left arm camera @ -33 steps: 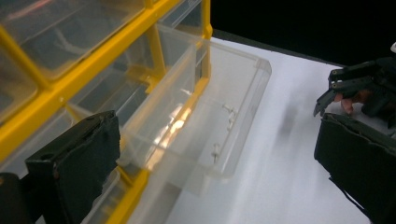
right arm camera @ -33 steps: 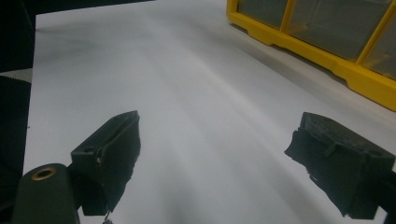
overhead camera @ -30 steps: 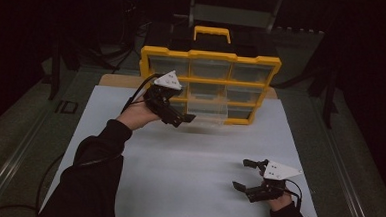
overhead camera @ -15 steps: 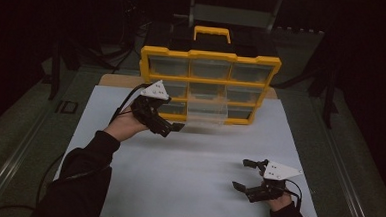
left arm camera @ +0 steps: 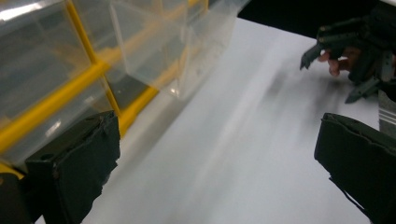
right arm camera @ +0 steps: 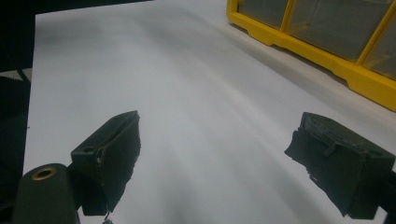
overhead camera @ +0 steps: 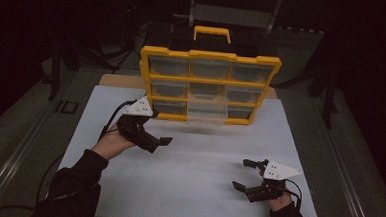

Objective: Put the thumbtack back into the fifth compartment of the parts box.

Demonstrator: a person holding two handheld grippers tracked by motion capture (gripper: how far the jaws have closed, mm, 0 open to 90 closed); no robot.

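A dark room surrounds a table covered by a white sheet [overhead camera: 192,188]. At the back of the sheet stands a yellow organiser cabinet [overhead camera: 209,87] with nine clear drawers and a black carrying handle on top.

On the left, the left gripper [overhead camera: 160,142] sits in a person's hand, in front of the cabinet's lower left corner. A second ago it was right up against the bottom row; now it has drawn back toward the person and hangs over the bare sheet. Its jaws stand wide apart and hold nothing.

In the middle, the clear drawer [overhead camera: 206,114] of the bottom row sticks out of the cabinet toward the person, just as it did a second ago. Judging from this, the pulling-out is done and the hand is retreating, perhaps before something goes into or comes out of the drawer.

On the right, the right gripper [overhead camera: 246,175] rests near the front edge of the sheet, unmoved, its jaws spread and empty.

The left gripper view shows the drawer [left arm camera: 187,42] from close up: its transparent walls appear to hold nothing, which the high view cannot settle. The right gripper view adds the cabinet's yellow base [right arm camera: 327,65] meeting the sheet.
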